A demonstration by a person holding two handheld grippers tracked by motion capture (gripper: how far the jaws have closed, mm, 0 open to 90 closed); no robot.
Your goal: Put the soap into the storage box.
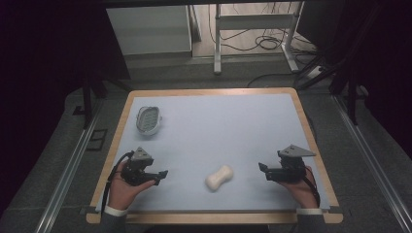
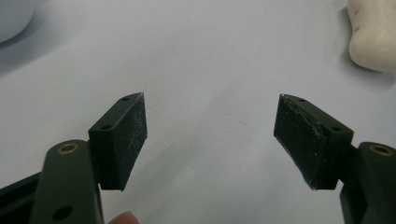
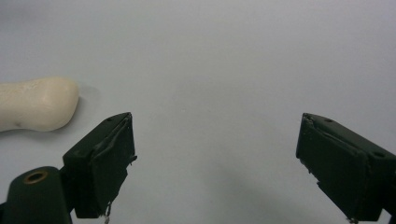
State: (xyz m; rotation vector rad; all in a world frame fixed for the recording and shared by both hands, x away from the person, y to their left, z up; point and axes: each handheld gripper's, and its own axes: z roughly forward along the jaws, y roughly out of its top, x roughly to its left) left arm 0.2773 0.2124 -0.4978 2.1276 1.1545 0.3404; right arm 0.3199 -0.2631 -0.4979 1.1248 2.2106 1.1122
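Pale blue surface with wooden rim (image 1: 127, 114). Cream peanut-shaped soap bar (image 1: 219, 177) lies flat near front edge, between both grippers, touching neither. Grey-white oval soap dish (image 1: 148, 119) far left, well apart from bar. Left gripper (image 1: 160, 176) held low at front left, jaws spread wide, nothing between; bar at upper right in left gripper view. Right gripper (image 1: 264, 171) front right, jaws likewise wide apart, empty; bar end at left in right gripper view.
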